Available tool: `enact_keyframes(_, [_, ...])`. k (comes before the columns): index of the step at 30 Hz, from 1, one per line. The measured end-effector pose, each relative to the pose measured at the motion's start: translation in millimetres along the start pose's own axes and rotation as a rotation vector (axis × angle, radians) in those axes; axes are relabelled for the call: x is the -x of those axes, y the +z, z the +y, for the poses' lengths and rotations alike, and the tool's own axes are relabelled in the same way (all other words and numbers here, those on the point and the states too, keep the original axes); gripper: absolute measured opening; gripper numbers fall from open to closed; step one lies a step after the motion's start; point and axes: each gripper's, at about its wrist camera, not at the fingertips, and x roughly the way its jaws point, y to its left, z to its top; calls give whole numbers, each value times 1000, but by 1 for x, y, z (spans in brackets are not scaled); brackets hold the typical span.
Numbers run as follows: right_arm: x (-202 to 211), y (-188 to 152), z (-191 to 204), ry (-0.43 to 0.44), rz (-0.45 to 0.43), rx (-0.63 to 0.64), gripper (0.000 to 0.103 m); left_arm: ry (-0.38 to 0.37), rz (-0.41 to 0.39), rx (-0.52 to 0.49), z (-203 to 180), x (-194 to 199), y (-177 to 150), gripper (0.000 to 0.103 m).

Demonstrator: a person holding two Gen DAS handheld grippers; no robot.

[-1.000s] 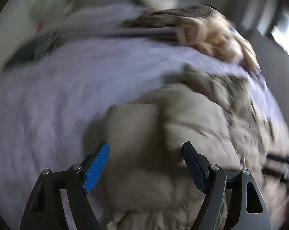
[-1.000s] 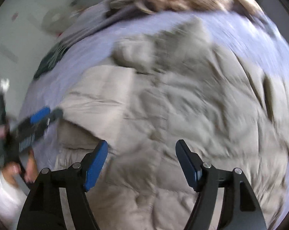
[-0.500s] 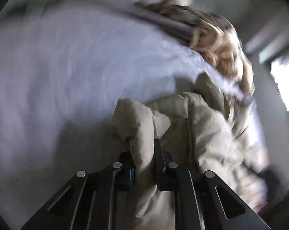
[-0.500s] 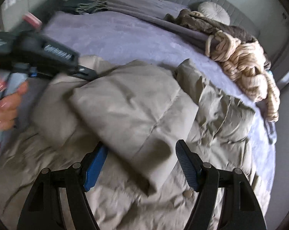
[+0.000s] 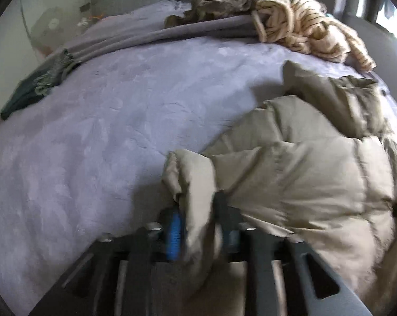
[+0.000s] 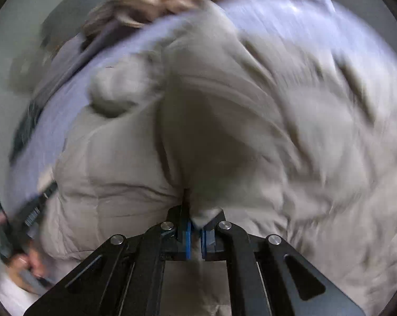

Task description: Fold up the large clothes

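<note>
A bulky beige quilted puffer coat (image 5: 298, 173) lies heaped on a bed spread with a lilac embossed bedcover (image 5: 98, 121), toward the near edge and well apart from the cream-and-brown striped knitted throw (image 5: 311, 34) bunched by the headboard. The left hand-held gripper (image 5: 198, 226) has a padded fold at the coat's edge between its blue pads; its jaws have just been opening and stand part-way apart, though blur leaves it unclear whether they press the cloth. The right hand-held gripper (image 6: 194, 239) has just closed, its jaws nearly together on a thin pinch of the coat's shell. The garment looks light but lofty, soft and likely slick-skinned, so it should slump and spring back; seams, hems and cuffs seem the surest holds.
</note>
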Motion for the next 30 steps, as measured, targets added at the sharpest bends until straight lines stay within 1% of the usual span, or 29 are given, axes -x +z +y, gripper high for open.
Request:
enact_keyframes(1, [-4, 0, -17, 58, 20, -78, 5, 71, -9, 2, 1, 1, 1, 66])
enact_keyframes(2, [-5, 0, -25, 100, 29, -125, 5, 121, -23, 12, 4, 4, 3, 79])
enact_keyframes(3, [-4, 1, -37, 155, 50, -182, 9, 122, -31, 30, 11, 9, 6, 79])
enact_keyframes(4, [-1, 1, -43, 175, 61, -201, 15, 106, -25, 50, 17, 12, 7, 79])
enact_keyframes(6, [10, 0, -54, 178, 75, -217, 22, 81, -17, 105, 33, 22, 11, 78])
enact_keyframes(7, [20, -1, -60, 164, 66, -217, 23, 67, -21, 138, 42, 30, 12, 77])
enact_keyframes(8, [33, -1, -65, 125, 43, -209, 23, 44, -25, 161, 48, 36, 11, 59])
enact_keyframes(9, [43, -2, -67, 95, 17, -199, 23, 5, -9, 182, 52, 42, 11, 34])
enact_keyframes(10, [59, 0, -71, 67, -42, -179, 23, -21, 15, 190, 53, 44, 8, 28])
enact_keyframes(12, [74, 9, -67, 93, -98, -127, 23, -96, 42, 203, 46, 49, 2, 27])
enact_keyframes(13, [75, 14, -61, 114, -94, -104, 23, -142, 51, 193, 37, 51, -3, 27])
enact_keyframes(14, [72, 21, -54, 132, -92, -71, 22, -161, 60, 168, 24, 51, -9, 27])
enact_keyframes(16, [58, 39, -34, 160, -89, 16, 22, -112, 66, 105, 3, 46, -19, 27])
enact_keyframes(17, [51, 43, -26, 159, -83, 47, 22, -63, 87, 59, -8, 35, -25, 27])
enact_keyframes(19, [25, 49, -18, 128, -49, 86, 22, -10, 125, 21, -17, 15, -36, 27])
enact_keyframes(20, [14, 49, -20, 119, -24, 76, 22, -4, 140, 18, -16, 5, -40, 27])
enact_keyframes(21, [-1, 44, -25, 111, 15, 49, 17, -13, 149, 30, -12, -4, -44, 27])
enact_keyframes(22, [-8, 37, -31, 112, 32, 31, 14, -24, 148, 47, -7, -6, -45, 27])
enact_keyframes(24, [-10, 21, -40, 131, 20, 17, 13, -38, 159, 75, -1, -10, -41, 27])
enact_keyframes(26, [-6, 17, -41, 131, 15, 31, 12, -30, 167, 72, 1, -8, -37, 27])
enact_keyframes(28, [4, 18, -42, 106, 21, 49, 13, -16, 170, 67, 3, -4, -33, 27])
enact_keyframes(29, [11, 19, -43, 87, 19, 59, 17, -4, 167, 66, 2, 1, -31, 27])
enact_keyframes(30, [19, 19, -48, 72, 14, 62, 18, 2, 165, 67, 1, 8, -29, 27])
